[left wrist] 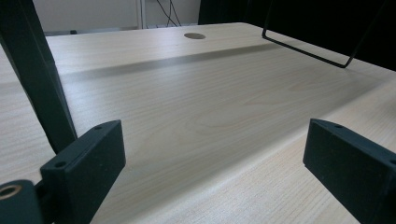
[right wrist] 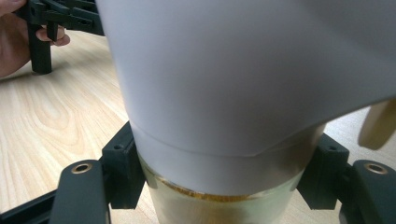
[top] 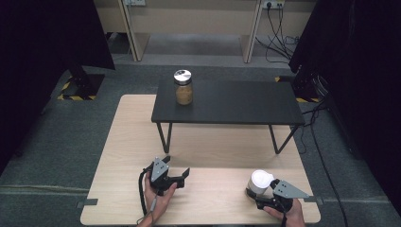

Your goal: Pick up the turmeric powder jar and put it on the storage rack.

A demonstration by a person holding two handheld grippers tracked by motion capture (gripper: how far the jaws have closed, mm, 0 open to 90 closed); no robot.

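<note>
— Grip made? Right gripper (top: 257,194) is clamped on the white-lidded jar (top: 261,181), between its jaws, on the table (top: 213,198).
— Yes — lifting remains. Left gripper (top: 176,174) gapes, holding nothing.

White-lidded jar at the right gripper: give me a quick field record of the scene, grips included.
right gripper: shut on the white-lidded jar, jaws on its glass body under the lid
left gripper: open, nothing between its jaws
white-lidded jar: upright on the wooden table, near edge
silver-lidded jar: upright on the black shelf, left end
</note>
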